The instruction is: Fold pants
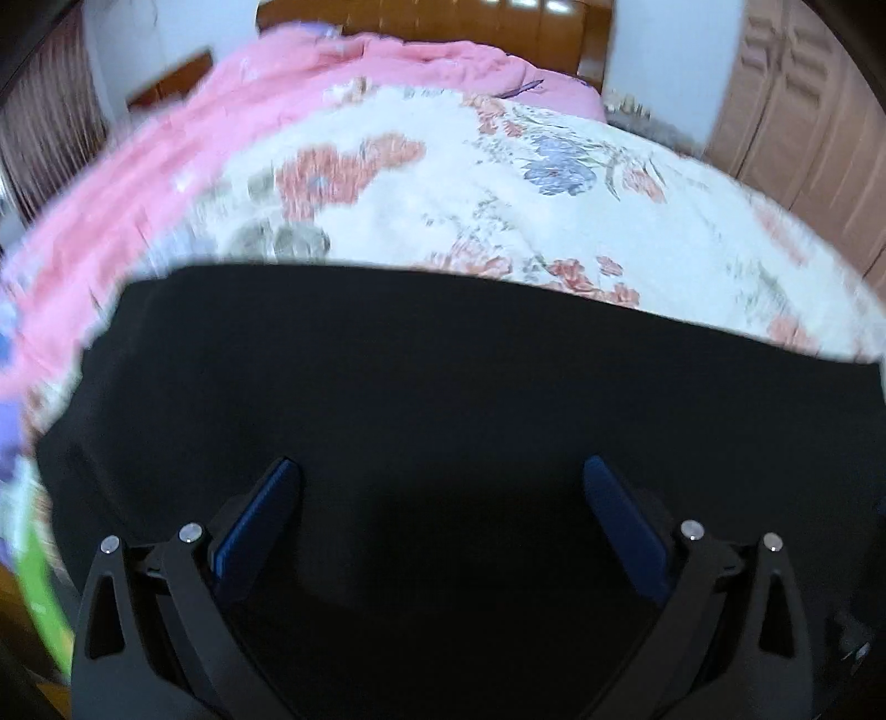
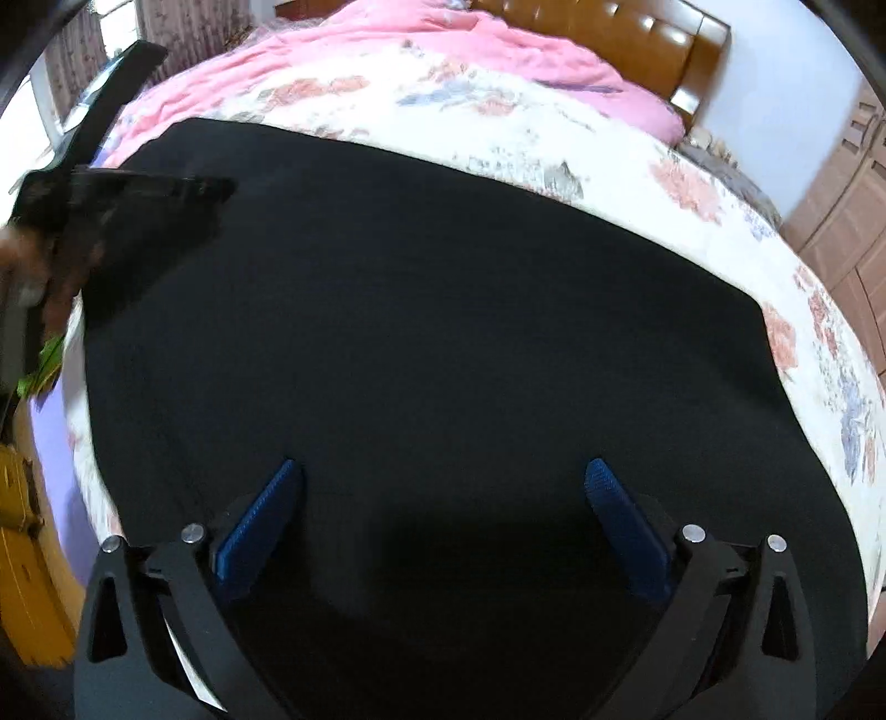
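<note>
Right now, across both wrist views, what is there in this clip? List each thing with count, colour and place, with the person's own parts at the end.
Black fabric pants: one, black, spread flat on the bed under both grippers.
White floral bedspread: one, white with red and blue flowers, under the pants.
Pink quilt: one, pink, along the far and left side of the bed.
Brown padded headboard: one, glossy brown, at the far end.
Brown panelled wardrobe: one, light brown, right of the bed.
Left gripper: one, black with blue pads, open above the pants.
Right gripper: one, black with blue pads, open above the pants.
</note>
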{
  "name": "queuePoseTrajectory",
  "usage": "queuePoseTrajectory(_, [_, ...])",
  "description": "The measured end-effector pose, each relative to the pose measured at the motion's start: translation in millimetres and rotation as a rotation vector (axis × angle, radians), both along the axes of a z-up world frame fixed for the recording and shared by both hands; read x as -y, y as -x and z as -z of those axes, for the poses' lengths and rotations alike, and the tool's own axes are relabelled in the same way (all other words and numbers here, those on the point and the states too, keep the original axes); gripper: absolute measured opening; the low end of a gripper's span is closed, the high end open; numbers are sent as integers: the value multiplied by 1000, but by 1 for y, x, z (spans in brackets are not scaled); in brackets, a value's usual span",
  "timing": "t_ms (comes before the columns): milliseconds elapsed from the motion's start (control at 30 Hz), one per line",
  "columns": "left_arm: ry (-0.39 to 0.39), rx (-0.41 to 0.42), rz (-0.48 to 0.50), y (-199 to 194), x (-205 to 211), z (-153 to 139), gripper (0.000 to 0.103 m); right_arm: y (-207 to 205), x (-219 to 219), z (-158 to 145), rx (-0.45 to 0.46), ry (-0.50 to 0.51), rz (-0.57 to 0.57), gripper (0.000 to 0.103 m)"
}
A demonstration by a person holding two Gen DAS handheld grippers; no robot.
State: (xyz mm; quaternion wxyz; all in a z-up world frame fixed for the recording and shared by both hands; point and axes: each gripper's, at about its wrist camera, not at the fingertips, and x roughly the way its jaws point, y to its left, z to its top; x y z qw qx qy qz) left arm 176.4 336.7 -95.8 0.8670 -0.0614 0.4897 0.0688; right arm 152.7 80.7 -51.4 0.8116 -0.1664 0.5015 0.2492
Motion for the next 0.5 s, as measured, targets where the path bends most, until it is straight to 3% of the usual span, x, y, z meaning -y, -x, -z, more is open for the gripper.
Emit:
queuePoseTrajectory(200, [-41, 31, -31, -3, 6, 1, 102, 41, 40, -5, -7, -10, -5, 99])
queuePoseTrajectory(300, [-37, 51, -26, -1, 5, 2, 102, 40, 29, -10, -25, 32, 26, 98])
queuePoseTrajectory(367, [-36, 64, -22, -1, 4, 3, 102, 39, 19, -16, 15, 67, 47, 98])
queuePoseTrajectory(500, [-42, 72, -31, 0, 5, 3, 102, 25, -22, -45, 67, -39, 9, 98])
